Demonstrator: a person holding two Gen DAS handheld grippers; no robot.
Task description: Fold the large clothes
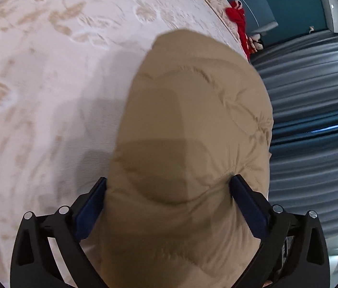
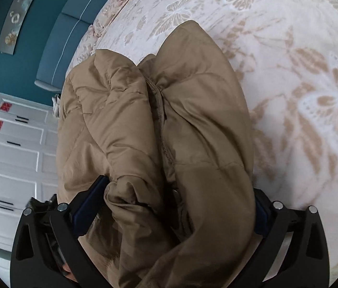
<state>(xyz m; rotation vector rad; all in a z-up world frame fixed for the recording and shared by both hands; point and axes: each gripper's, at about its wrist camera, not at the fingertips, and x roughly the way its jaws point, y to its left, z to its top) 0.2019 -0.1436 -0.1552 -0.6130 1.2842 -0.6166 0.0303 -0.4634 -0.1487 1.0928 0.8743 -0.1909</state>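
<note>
Your left gripper [image 1: 169, 204] is standing spread wide, the tan quilted puffer jacket [image 1: 188, 144] bulging between its blue pads; can't tell whether they're pressing it. Your right gripper [image 2: 169, 206] is also gaping wide around bunched jacket folds. The jacket is lying on the cream butterfly-patterned bedspread [image 2: 300, 72].

Bulky tan jacket [image 1: 188, 144] ahead; open bedspread [image 1: 49, 84] beside it
</note>
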